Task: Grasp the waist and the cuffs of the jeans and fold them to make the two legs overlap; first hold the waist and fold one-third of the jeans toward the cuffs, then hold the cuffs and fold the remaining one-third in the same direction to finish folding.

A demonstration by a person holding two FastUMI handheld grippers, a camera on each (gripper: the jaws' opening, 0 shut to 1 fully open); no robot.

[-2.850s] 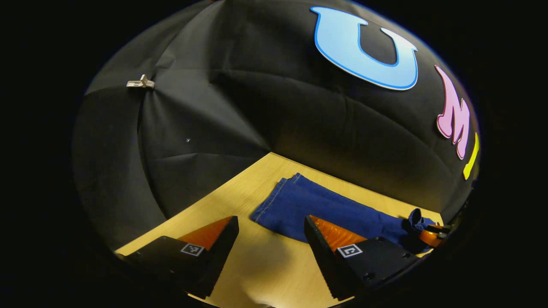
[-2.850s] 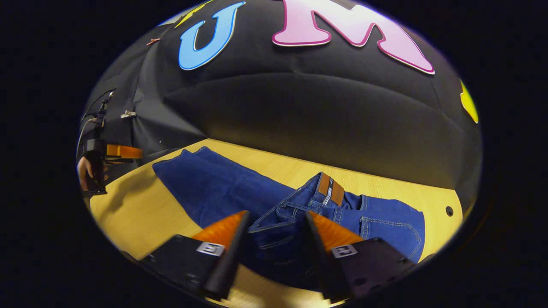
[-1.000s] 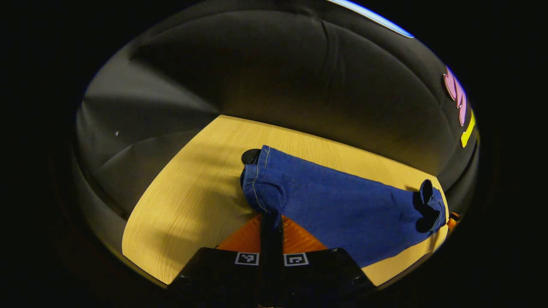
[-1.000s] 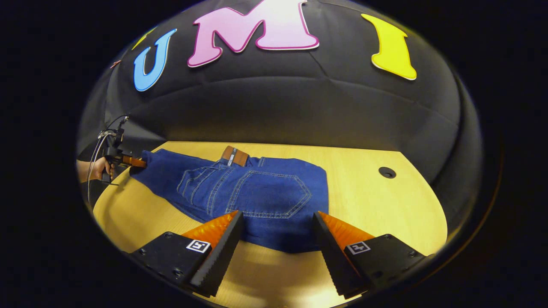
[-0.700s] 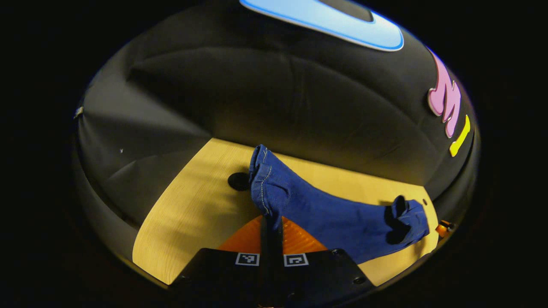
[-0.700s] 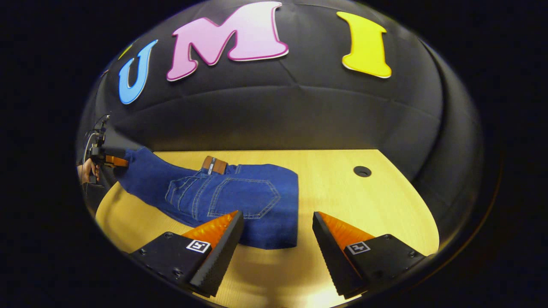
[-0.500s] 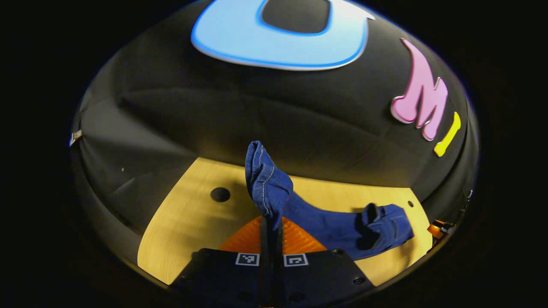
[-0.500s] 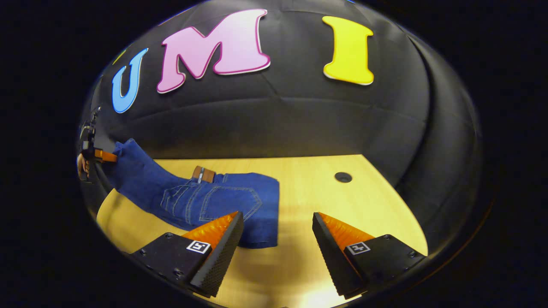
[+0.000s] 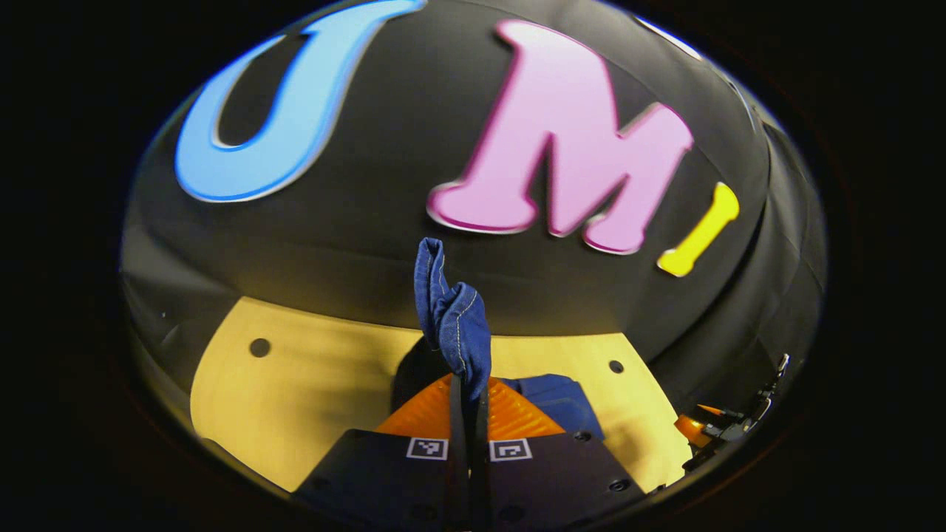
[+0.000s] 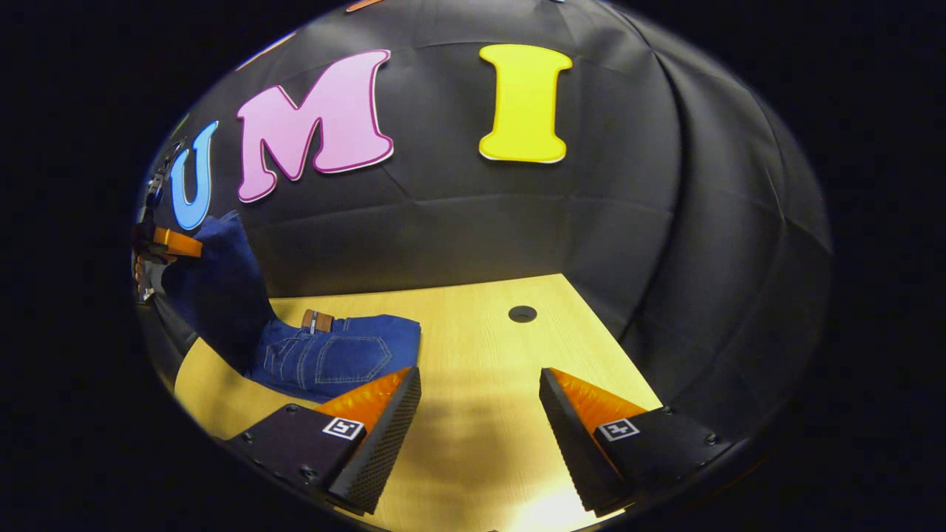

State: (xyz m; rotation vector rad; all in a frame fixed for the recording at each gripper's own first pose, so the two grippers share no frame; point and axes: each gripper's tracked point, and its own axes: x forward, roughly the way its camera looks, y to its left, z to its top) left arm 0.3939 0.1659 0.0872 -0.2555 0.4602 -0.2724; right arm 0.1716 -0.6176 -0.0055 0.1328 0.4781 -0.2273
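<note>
1. The left gripper (image 9: 467,414) is clamped on the cuffs (image 9: 452,321), which stand lifted above the table (image 9: 310,399).
2. The right gripper (image 10: 479,421) hangs spread wide over bare wood, gripping nothing.
3. The folded waist of the jeans (image 10: 332,356) lies at ten o'clock in the right gripper view.
4. I'd carry the cuffs level across the waist and lower them squarely, so both legs land stacked.
</note>
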